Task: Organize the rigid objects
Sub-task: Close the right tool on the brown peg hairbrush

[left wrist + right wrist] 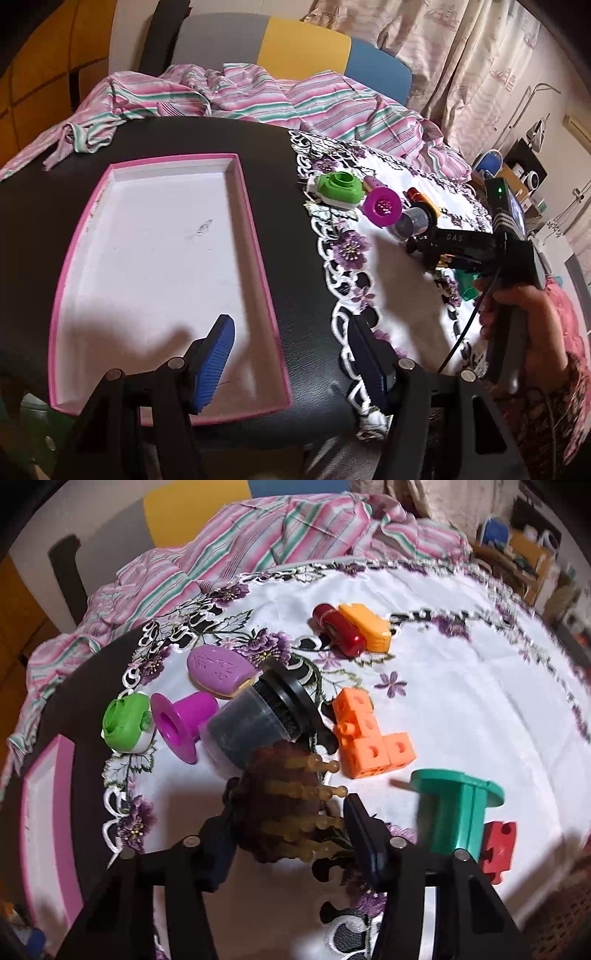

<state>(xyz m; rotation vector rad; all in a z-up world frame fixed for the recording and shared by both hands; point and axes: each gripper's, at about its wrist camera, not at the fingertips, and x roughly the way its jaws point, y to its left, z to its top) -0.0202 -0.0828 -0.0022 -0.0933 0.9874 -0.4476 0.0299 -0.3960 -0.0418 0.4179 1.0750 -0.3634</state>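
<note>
Pink-rimmed tray (88, 229) is bare; every toy waits on the cloth. Your right gripper (286, 834) clasps the brown bristled piece (277, 794); left gripper (291, 363) gapes, holding nothing.

A brown spiky brush (284, 805) is sitting between pads, beside a tipped jar (255, 727), orange blocks (369, 734) and a teal spool (458, 812).
</note>
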